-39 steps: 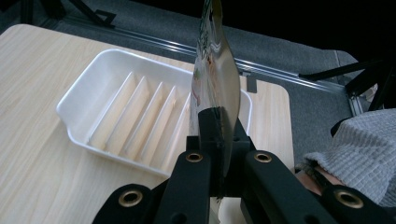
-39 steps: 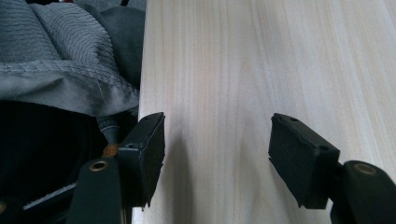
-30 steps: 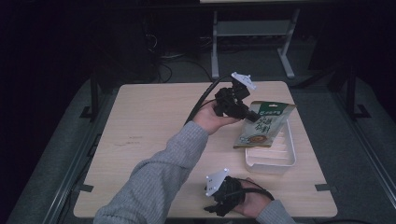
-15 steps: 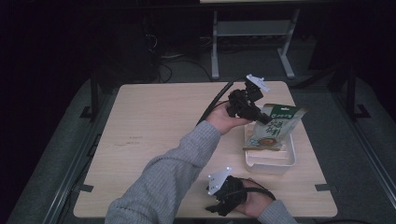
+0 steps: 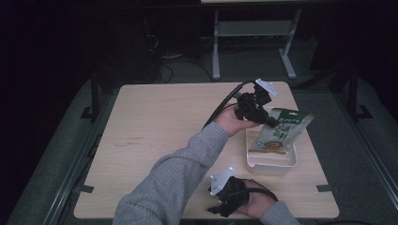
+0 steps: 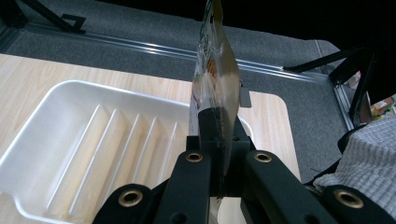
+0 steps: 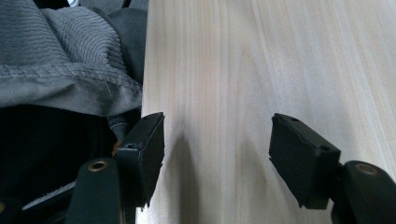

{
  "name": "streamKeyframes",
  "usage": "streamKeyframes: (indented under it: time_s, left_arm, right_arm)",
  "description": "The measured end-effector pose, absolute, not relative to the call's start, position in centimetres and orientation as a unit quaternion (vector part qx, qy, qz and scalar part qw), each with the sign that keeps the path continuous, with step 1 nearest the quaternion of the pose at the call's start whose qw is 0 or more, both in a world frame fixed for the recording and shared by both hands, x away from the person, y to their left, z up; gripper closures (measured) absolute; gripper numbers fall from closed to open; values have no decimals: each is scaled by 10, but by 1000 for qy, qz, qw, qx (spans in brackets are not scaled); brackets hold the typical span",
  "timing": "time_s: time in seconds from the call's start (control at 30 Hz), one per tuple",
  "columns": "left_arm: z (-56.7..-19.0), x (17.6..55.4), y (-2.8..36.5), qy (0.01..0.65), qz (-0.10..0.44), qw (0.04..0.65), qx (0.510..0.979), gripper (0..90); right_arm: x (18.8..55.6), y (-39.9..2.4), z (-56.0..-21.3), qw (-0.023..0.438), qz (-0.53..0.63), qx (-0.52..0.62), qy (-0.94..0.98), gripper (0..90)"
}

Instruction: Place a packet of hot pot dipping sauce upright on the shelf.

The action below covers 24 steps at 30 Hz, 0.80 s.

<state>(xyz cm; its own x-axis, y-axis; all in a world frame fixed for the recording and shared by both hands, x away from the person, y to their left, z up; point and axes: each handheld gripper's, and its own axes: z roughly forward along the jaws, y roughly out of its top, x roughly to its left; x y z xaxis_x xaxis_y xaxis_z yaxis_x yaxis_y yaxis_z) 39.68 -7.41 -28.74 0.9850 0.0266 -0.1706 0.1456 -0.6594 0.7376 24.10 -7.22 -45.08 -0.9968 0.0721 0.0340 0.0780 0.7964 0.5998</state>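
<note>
Snack pouch point(image 5: 281, 133), clamped in left gripper point(image 5: 267, 121), has moved right to hang over white tray point(image 5: 272, 165), likely drop-in next; right gripper point(image 7: 219, 158) idles open on bench point(image 5: 173, 126).

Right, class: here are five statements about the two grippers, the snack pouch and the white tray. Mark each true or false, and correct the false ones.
1. The left gripper has its jaws shut on the snack pouch. True.
2. The pouch lies flat on the wooden table. False: it is held up over the white tray.
3. The right gripper has its jaws open with nothing between them. True.
4. The tray has a ribbed floor. True.
5. The right gripper is over the tray. False: it is near the table's front edge.
</note>
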Motion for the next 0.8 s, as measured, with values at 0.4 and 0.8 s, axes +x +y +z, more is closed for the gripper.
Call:
streamKeyframes:
  time_s: [0.4, 0.8]
  left_arm:
    - [-306, 402, -85, 42, -82, 404, 910, 895]
    - [-329, 404, -85, 41, -84, 409, 908, 894]
  right_arm:
    - [240, -72, -451, 10, -314, -37, -949, 348]
    - [240, -72, -452, 14, -312, -38, -949, 348]
